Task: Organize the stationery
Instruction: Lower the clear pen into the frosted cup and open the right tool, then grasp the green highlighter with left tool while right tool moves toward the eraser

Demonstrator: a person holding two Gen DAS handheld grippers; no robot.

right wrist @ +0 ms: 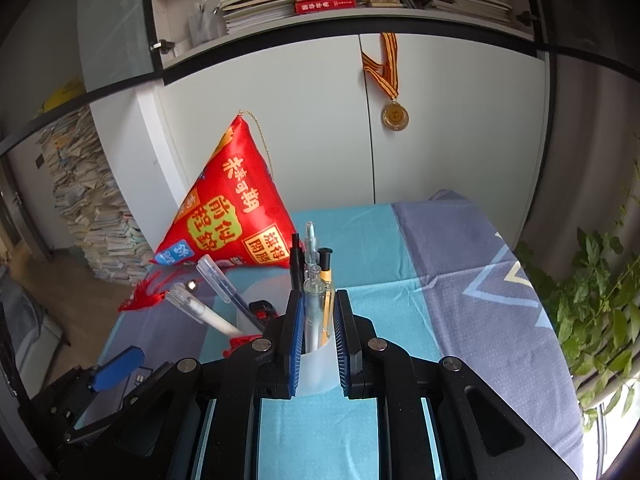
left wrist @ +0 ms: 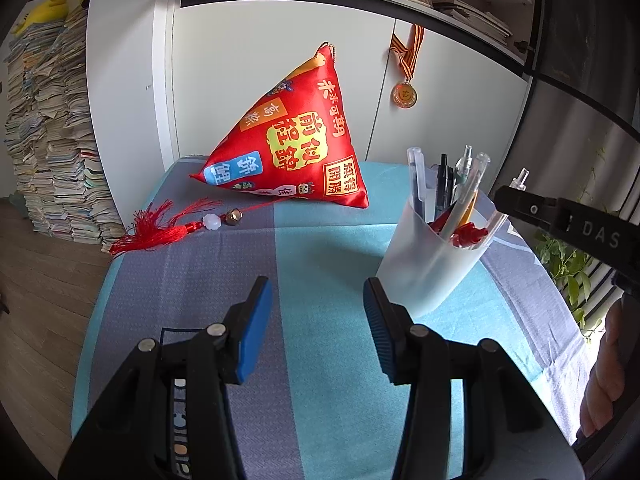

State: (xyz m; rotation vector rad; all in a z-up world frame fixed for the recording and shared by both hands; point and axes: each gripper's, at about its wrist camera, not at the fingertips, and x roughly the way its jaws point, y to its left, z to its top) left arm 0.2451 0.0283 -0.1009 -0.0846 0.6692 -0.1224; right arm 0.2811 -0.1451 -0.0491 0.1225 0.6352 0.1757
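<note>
A translucent white pen cup (left wrist: 428, 264) holding several pens (left wrist: 464, 196) stands on the blue and grey cloth-covered table (left wrist: 320, 248). My left gripper (left wrist: 318, 320) is open and empty, just left of the cup, its right pad close to the cup's base. In the right wrist view my right gripper (right wrist: 317, 340) is narrowly parted around a clear pen (right wrist: 311, 292) that stands in the cup (right wrist: 316, 364); the pads (right wrist: 297, 340) flank the pen and the cup's near rim. The right gripper's finger (left wrist: 528, 206) shows beside the pens in the left wrist view.
A red pyramid-shaped cushion (left wrist: 292, 140) with a red tassel (left wrist: 160, 228) sits at the table's back. White cabinet doors with a hanging medal (left wrist: 404, 94) stand behind. Stacked books (left wrist: 52, 140) rise on the left, and a green plant (right wrist: 600, 312) on the right.
</note>
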